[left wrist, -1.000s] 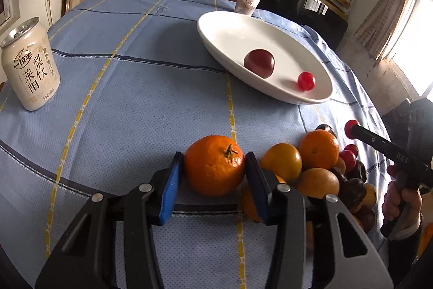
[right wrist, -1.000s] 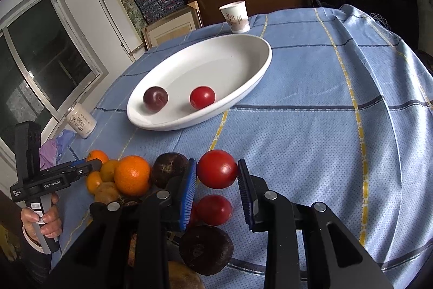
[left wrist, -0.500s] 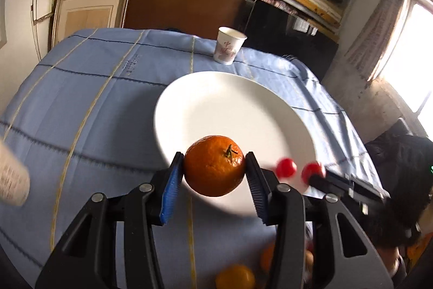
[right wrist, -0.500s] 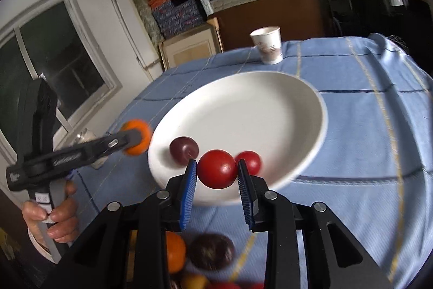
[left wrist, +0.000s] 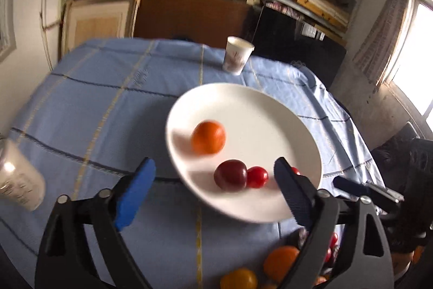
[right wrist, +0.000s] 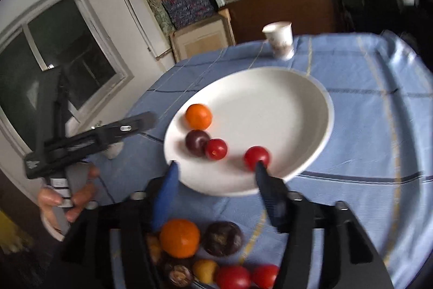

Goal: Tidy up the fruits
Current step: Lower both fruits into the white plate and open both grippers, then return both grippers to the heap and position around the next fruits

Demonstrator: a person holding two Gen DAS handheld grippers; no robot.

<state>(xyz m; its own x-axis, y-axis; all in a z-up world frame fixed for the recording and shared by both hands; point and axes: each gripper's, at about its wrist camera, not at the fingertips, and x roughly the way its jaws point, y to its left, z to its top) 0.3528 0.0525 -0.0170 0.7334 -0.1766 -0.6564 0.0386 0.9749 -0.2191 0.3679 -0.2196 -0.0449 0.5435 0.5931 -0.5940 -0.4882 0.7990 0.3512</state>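
- Round orange mandarin (left wrist: 208,137), clamped half a second ago between the blue pads of the left hand-held gripper (left wrist: 213,190), now lying loose on the wide white ceramic plate (left wrist: 284,126), blurred, at the plate's left side.
- Glossy red tomato (right wrist: 256,156), gripped half a second ago by the right hand-held gripper (right wrist: 215,190), now on the same plate near its front rim.
- Left hand-held gripper: jaws just been opening, now spread wide and released, nothing pressed between the pads; dark purple plum (left wrist: 230,175) and small red cherry tomato (left wrist: 257,177) seen on the plate through the gap, touching each other.
- Right hand-held gripper: jaws just been opening, now parted and released; right pad tip overlapping the red tomato, contact unclear.
- Both tilted down over the plate's near edge; bare hand (right wrist: 66,197) wrapped around the left handle.
- Heap of unsorted oranges, tomatoes and dark fruit (right wrist: 200,251) on the blue checked cloth of the surface (left wrist: 108,110), just before the plate.
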